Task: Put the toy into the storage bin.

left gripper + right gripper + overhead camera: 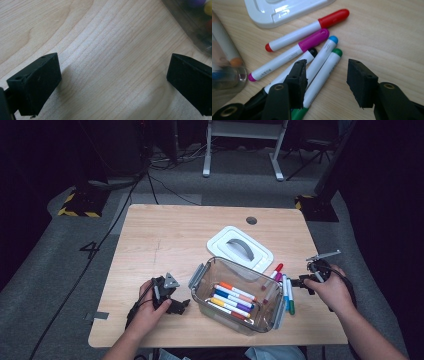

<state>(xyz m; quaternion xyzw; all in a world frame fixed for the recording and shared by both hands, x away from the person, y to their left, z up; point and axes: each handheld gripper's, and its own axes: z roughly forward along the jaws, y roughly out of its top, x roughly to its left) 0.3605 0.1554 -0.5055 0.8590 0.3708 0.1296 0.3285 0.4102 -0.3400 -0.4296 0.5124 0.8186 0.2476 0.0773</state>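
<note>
Markers (312, 50) lie loose in a small cluster on the wooden table (165, 240), just beside the right wall of the clear container (235, 295) and in front of the white lid (240, 247), which rests flat on the tabletop behind the container. From the high view the cluster is a handful of thin sticks, with a red marker (276, 269), a blue one and a green one told apart by colour. The right gripper view brings them close: the red marker (309, 27) lies farthest out next to the lid's edge (287, 10), then a purple marker (292, 53), a black-capped marker (308, 55), a blue-capped marker (322, 58) and a green-capped marker (324, 72), all side by side and roughly parallel.

That same view shows the right gripper (325, 82) low over the green-capped and blue-capped markers with its jaws parted, one pad resting near the black-capped marker and the other over bare wood; nothing is clamped between them. The high view places this gripper (306, 281) at the right of the cluster, held in the person's right hand (332, 290).

More markers lie inside the container (232, 300), seen from above. The left gripper (181, 304) sits at the container's left side; its own view shows both pads (37, 82) spread wide over bare wood, with a corner of the container (197, 27) at the upper right.
</note>
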